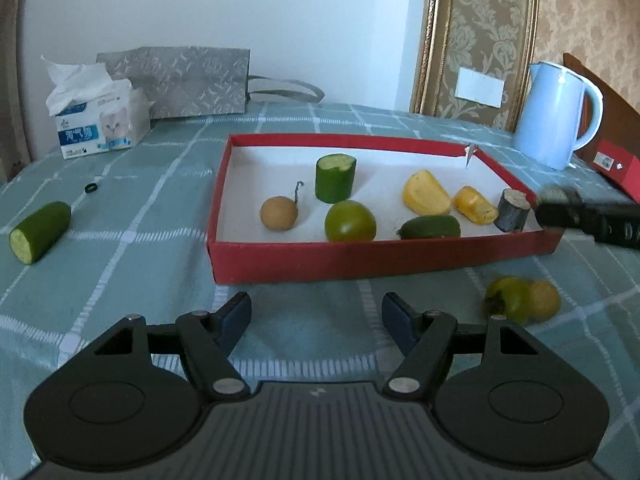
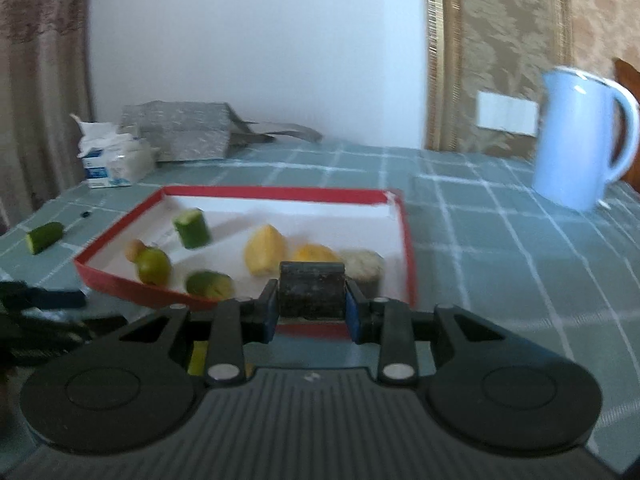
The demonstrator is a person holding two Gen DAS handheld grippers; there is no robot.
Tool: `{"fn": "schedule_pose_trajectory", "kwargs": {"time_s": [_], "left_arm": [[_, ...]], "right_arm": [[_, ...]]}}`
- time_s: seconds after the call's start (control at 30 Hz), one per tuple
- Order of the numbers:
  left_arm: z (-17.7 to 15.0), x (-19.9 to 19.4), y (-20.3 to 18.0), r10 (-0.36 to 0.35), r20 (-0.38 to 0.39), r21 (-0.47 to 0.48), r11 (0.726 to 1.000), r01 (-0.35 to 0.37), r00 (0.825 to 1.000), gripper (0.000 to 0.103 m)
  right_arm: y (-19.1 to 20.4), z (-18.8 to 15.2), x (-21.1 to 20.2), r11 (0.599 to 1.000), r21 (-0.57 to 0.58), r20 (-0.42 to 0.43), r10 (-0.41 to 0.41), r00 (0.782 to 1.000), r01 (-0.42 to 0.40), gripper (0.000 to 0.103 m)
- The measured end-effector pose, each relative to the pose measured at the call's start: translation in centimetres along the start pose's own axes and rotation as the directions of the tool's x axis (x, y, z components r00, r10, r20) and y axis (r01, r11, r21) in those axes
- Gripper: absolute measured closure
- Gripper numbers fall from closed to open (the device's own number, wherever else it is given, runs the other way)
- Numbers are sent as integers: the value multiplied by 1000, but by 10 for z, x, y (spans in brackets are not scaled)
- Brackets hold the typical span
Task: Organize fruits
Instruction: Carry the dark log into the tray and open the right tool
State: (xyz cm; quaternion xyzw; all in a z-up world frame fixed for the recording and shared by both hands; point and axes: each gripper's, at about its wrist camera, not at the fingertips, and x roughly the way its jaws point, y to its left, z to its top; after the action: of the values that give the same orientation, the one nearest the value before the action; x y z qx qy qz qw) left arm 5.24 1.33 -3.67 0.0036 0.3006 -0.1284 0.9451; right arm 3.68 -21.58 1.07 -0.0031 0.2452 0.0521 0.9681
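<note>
While our right gripper [image 2: 311, 314] is clamped on a dark stubby chunk [image 2: 312, 290] held just over the near right corner of the red box [image 2: 409, 240], we judge the piece to be stiff and light, a short cylinder with a rough skin that should not slip between the blue pads [image 2: 351, 316]; taking it across its sides, as now, looks sound. Our left gripper [image 1: 316, 320] hangs with its fingers spread wide and nothing between them, low over the desk [image 1: 120, 280] on the near side of the box. Still outside the box lie a green tomato [image 1: 510, 298] touching a small yellow fruit [image 1: 544, 300] near the right, and a cut cucumber piece [image 1: 38, 232] well apart on the left. We expect the round ones to be smooth and prone to roll, so they should be gripped across the widest part with gentle pressure; the cucumber is firm and best held across its middle. Only the left wrist view shows those two loose round fruits, along with a sharp look at the box contents: a brown round fruit [image 1: 279, 213], an upright cucumber stub [image 1: 335, 178], two yellow pieces [image 1: 426, 194]. The right wrist view is blurred, yet it alone shows the grip on the chunk
</note>
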Motion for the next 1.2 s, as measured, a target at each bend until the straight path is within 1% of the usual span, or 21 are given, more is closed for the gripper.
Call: {"fn": "schedule_pose_trajectory", "kwargs": {"time_s": [0.1, 0.27, 0.43, 0.57, 0.77, 0.83, 0.93, 1.03, 1.2], "left_arm": [[-1, 1, -4, 18, -5, 26, 999, -18, 1000, 30], [0, 3, -6, 16, -12, 40, 999, -16, 1000, 26], [0, 5, -8, 16, -18, 52, 999, -15, 1000, 23], [0, 5, -10, 15, -23, 63, 998, -14, 1000, 19], [1, 6, -11, 14, -27, 68, 998, -12, 1000, 16], [0, 6, -12, 15, -28, 70, 997, -13, 1000, 16], [0, 6, -12, 13, -29, 71, 997, -11, 999, 15], [0, 6, -12, 13, -29, 72, 997, -11, 999, 14], [0, 6, -12, 14, -29, 72, 997, -12, 999, 14]], "right_arm": [[13, 15, 12, 999, -43, -2, 25, 1000, -26, 72], [34, 31, 35, 990, -119, -40, 66, 997, -71, 72], [53, 38, 61, 979, -176, -90, 89, 992, -104, 72], [63, 39, 79, 972, -209, -123, 86, 989, -111, 72], [73, 37, 107, 966, -228, -188, 77, 979, -120, 72], [77, 36, 111, 964, -236, -188, 76, 979, -120, 72], [80, 38, 117, 964, -233, -210, 80, 974, -129, 72], [83, 38, 120, 962, -245, -208, 69, 976, -120, 72], [83, 41, 126, 968, -222, -215, 70, 974, -118, 72]]}}
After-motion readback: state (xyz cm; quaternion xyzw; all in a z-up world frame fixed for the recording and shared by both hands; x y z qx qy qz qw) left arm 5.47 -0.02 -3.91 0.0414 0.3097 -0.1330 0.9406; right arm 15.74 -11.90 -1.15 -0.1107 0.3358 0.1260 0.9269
